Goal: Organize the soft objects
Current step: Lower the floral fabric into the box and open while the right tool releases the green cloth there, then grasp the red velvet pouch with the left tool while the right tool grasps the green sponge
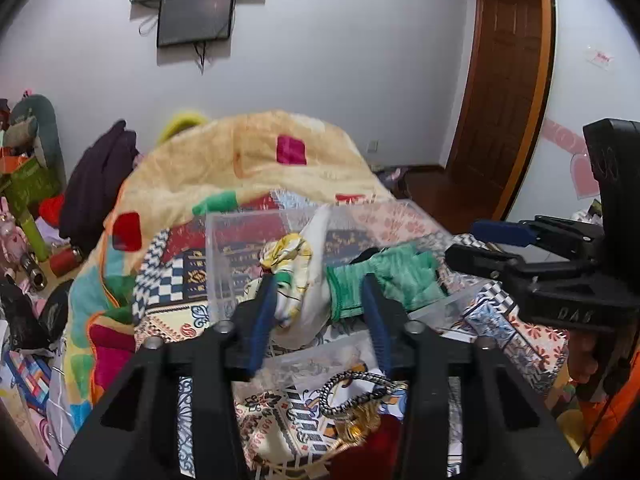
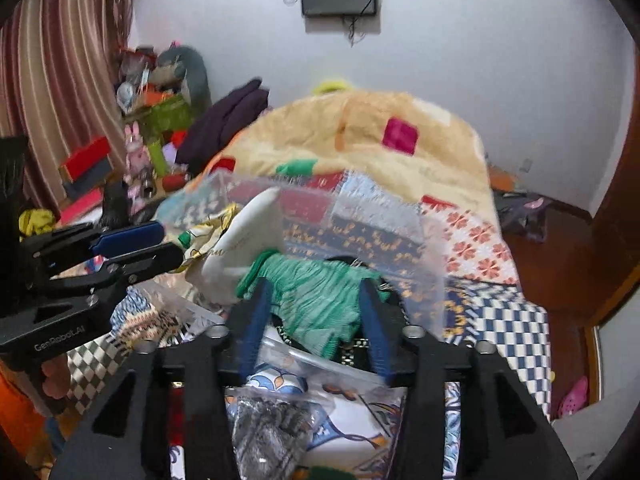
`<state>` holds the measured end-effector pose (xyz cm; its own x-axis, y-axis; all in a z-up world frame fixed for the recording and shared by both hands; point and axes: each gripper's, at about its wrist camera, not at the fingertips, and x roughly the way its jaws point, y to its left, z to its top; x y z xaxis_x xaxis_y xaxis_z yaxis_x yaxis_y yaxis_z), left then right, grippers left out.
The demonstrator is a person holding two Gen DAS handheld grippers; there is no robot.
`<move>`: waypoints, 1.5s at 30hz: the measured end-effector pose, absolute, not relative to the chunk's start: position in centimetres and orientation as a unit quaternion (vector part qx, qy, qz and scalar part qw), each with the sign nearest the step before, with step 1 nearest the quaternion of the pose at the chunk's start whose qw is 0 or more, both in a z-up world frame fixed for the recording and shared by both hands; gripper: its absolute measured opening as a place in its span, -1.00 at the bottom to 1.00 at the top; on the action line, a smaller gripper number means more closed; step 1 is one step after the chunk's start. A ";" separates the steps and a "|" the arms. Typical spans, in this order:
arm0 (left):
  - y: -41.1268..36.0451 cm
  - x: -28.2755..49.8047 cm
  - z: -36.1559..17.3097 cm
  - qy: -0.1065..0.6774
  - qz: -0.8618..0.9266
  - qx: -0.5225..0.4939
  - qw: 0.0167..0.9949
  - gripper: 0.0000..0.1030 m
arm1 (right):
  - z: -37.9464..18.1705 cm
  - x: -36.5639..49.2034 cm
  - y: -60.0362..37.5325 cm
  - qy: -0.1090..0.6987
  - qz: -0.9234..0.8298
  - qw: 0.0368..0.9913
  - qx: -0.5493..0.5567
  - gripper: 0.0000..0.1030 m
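The left gripper is held level, pointing forward, its two blue-padded fingers spread apart. The right gripper sits just beside it, also level, with its jaws spread wide. Part of a hand shows beneath the left gripper's body.

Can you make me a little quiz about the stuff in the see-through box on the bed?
1. True or false: the green cloth is in the clear box.
2. Which sits between the left gripper jaws? A) white and yellow cloth B) purple jacket C) the door
3. Fill in: the right gripper jaws stand either side of the ____ cloth.

Key: 1 true; 2 A; 3 green.
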<state>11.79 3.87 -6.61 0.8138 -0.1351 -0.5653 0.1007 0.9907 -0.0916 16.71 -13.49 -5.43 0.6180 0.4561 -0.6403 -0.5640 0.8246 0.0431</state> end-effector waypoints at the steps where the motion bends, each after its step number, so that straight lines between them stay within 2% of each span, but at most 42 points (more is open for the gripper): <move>1: 3.8 11.1 -6.2 0.291 -0.062 -0.029 0.954 0.04 | -5.1 16.4 -13.9 0.325 0.280 0.900 -0.077 0.11; 3: 3.7 10.1 -5.7 0.281 -0.062 -0.028 0.957 0.15 | -4.3 15.6 -14.8 0.311 0.272 0.908 -0.068 0.25; 5: 3.4 9.2 -5.5 0.277 -0.060 -0.022 0.959 0.22 | -3.8 14.9 -15.6 0.300 0.265 0.914 -0.063 0.52; 7: 3.0 8.4 -5.7 0.278 -0.059 -0.016 0.959 0.31 | -3.7 14.1 -16.2 0.292 0.257 0.919 -0.063 0.59; 11: 2.2 7.1 -6.9 0.291 -0.058 -0.004 0.955 0.39 | -4.9 13.1 -17.0 0.304 0.250 0.917 -0.066 0.59; 25: 2.6 5.8 -14.3 0.382 -0.049 -0.026 0.923 0.37 | -12.3 11.6 -19.3 0.414 0.241 0.876 -0.056 0.59; 27: 2.5 5.7 -14.9 0.386 -0.052 -0.029 0.921 0.30 | -12.7 11.4 -19.4 0.419 0.242 0.874 -0.052 0.57; 29: 2.3 5.5 -15.4 0.391 -0.055 -0.027 0.918 0.17 | -13.1 11.0 -19.4 0.422 0.241 0.872 -0.056 0.34; 34: 1.8 5.6 -16.0 0.394 -0.052 -0.023 0.917 -0.08 | -13.5 10.5 -19.2 0.425 0.254 0.867 -0.061 0.00; 38: 1.7 5.4 -16.2 0.391 -0.052 -0.018 0.919 -0.51 | -13.7 10.5 -18.9 0.427 0.266 0.862 -0.061 -0.35; 40: 1.7 5.4 -16.2 0.391 -0.056 -0.022 0.918 -0.65 | -13.7 10.4 -19.0 0.426 0.265 0.863 -0.059 -0.37; 45: 2.1 4.8 -15.5 0.383 -0.065 -0.038 0.921 -0.78 | -13.2 10.4 -19.4 0.420 0.259 0.868 -0.048 -0.42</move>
